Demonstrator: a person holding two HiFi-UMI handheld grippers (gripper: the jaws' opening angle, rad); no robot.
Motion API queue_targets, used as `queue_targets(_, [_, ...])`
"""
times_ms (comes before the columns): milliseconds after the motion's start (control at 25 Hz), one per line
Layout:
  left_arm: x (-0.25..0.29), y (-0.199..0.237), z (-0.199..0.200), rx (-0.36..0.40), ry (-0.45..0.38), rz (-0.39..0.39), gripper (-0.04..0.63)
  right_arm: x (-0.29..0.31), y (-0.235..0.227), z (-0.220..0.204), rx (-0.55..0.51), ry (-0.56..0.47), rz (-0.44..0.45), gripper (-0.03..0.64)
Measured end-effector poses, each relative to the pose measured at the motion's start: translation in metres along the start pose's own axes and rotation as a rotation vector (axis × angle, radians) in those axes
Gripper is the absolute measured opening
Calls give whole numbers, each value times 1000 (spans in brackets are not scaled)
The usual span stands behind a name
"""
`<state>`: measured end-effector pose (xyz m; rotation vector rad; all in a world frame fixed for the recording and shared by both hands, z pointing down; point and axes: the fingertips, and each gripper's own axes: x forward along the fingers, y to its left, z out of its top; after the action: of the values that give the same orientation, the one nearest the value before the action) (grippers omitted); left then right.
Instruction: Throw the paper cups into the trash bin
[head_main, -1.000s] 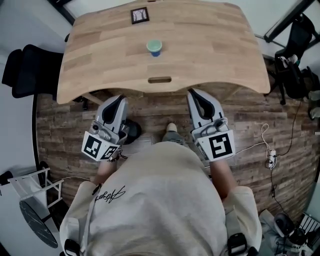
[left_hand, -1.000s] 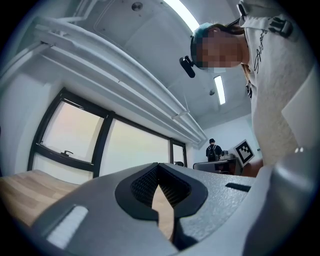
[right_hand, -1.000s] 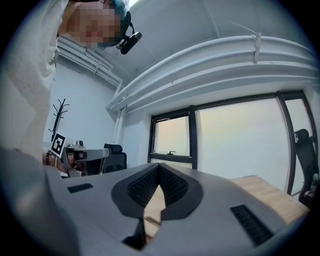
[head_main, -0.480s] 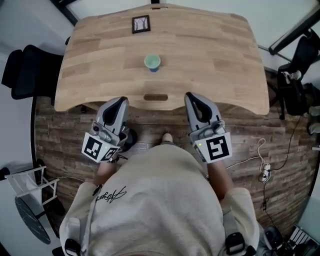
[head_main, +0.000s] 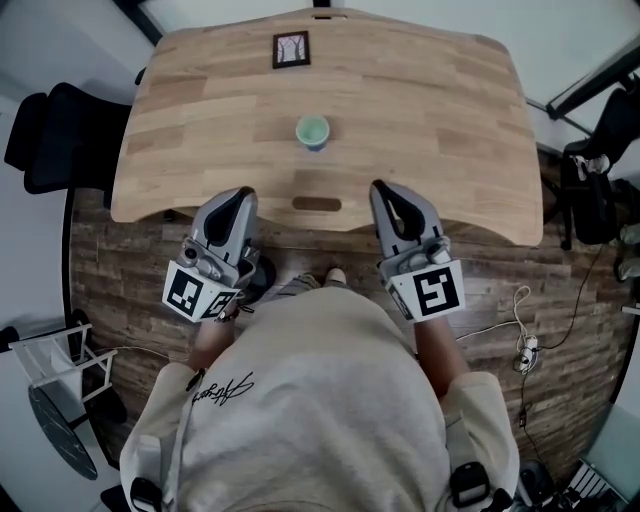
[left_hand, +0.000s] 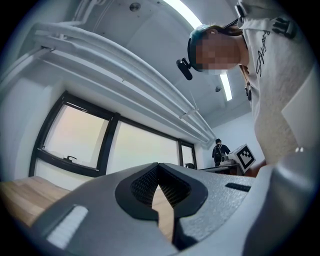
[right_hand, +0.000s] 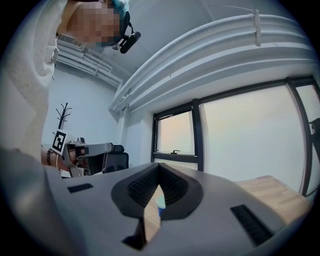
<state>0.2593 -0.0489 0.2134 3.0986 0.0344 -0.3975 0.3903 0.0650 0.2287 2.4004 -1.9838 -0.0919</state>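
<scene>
Fingers (head_main: 232, 208) nearer cup (head_main: 312, 131) vs. prev.

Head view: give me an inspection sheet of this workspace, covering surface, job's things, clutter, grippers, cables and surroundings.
Surface: wooden table, with a slot cut near its front edge.
Job's things: one paper cup stands upright mid-table. I can't identify a trash bin in any view.
Clutter: small dark-framed card near the far edge.
Grippers: left hand-held gripper and right hand-held gripper are both shut with nothing between the jaws. They are at the table's near edge, short of the cup.
Cables: white cable lies loose on the floor at right.
Surroundings: black chair at left, white rack at lower left, wood-plank floor.
</scene>
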Motion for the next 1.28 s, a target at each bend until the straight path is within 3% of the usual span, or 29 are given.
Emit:
queue_targets(560, [5,24,-9,-60,20,-56,3,24,7,-6,20,8,-16,9])
queue_targets(1000, [1,41,-28,-91,56,-47,3,45,4,-27,41,35,-25,12])
queue_targets(1280, [-2,46,-38,-102,77,-47,3,58,17,-49,91,90,60,128])
